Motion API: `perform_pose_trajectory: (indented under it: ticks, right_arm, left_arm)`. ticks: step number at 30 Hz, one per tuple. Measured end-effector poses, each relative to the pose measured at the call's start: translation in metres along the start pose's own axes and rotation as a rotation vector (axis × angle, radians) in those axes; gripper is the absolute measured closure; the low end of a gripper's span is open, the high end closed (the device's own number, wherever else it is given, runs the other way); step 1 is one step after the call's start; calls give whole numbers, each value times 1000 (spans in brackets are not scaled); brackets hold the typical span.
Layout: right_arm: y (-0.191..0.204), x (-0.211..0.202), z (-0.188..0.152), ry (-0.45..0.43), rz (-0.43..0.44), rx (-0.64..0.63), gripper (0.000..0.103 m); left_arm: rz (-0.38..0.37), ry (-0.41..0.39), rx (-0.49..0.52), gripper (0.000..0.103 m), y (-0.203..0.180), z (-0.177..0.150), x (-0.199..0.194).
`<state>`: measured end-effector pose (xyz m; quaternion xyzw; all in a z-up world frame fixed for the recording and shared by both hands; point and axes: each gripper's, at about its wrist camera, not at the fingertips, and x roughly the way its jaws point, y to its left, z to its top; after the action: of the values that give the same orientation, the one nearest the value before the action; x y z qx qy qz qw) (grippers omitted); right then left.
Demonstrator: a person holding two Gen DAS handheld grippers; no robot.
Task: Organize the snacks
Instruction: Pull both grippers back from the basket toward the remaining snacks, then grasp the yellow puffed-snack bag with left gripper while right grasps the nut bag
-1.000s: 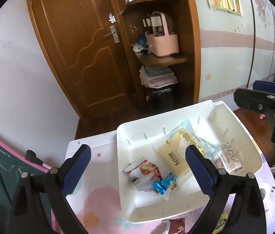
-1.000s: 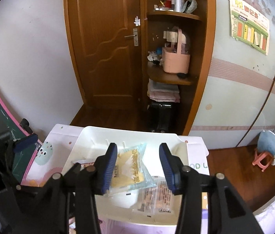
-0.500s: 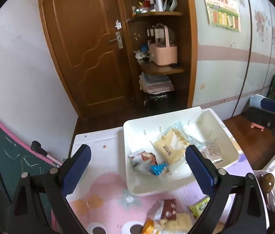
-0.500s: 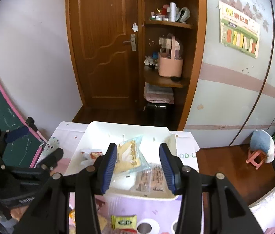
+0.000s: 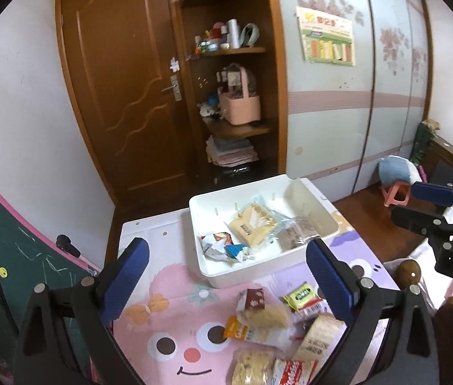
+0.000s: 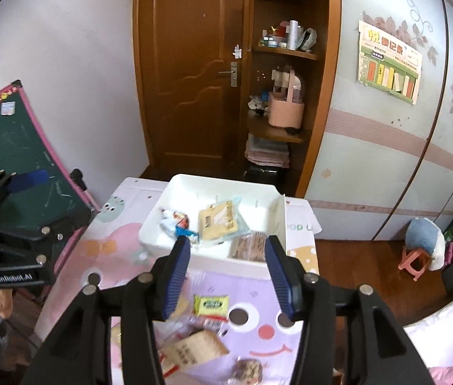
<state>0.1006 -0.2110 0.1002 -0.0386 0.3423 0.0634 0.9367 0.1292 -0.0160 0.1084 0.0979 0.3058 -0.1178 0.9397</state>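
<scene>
A white bin point(image 5: 209, 271) point(image 6: 154, 226) stands at the far end of a cartoon mat. It holds a yellow packet point(image 5: 252, 227) point(image 6: 218, 221), a brown packet point(image 5: 297, 234) point(image 6: 249, 247) and small crumpled wrappers point(image 5: 223, 247) point(image 6: 176, 221). Several loose snacks lie on the mat in front of the bin, among them a green packet point(image 5: 300, 296) point(image 6: 210, 304) and a tan packet point(image 5: 318, 337) point(image 6: 191, 351). My left gripper point(image 5: 226, 280) is open and empty, above the mat. My right gripper point(image 6: 229, 277) is open and empty, above the loose snacks.
The mat point(image 5: 168, 314) covers a small table point(image 6: 300, 211). A green chalkboard point(image 5: 8, 256) leans at the left. A wooden door point(image 5: 123, 96) and shelves point(image 5: 236, 128) stand behind. A small pink stool point(image 6: 414, 261) stands on the floor at the right.
Both grippers have drawn back and up from the bin. The bin now looks smaller and the loose snacks in front of it have come into view. Both grippers stay open.
</scene>
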Motion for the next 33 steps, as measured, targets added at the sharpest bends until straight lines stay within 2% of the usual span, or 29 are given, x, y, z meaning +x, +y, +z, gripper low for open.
perform_pose_trajectory:
  ticks: [4,8,13,19,24,29,33]
  right_arm:
    - [-2,-18,-21,-5,2,10,47]
    - [-7,-21,-43,17,-9,32,47]
    - [-14,-10,-79,49,-73,48,47]
    - [-30,22,-123,151,-82,119,47]
    - [-42,49,-157,221,-108,182,47]
    - [-55,79,-185,302,-79,267,47]
    - [-57,104,-205,375,-73,290,47]
  left_arm:
    - [-12,-5,8,1,-3,-13,-20]
    - [-29,28,-13,1,0,-34,-27]
    - [-17,36,3,1,2,-68,-23]
    - [-9,109,-36,1,0,-120,11]
    - [26,154,-69,1,0,-156,37]
    - [30,258,-107,1,2,-188,72]
    - [19,339,-113,1,-3,-210,95]
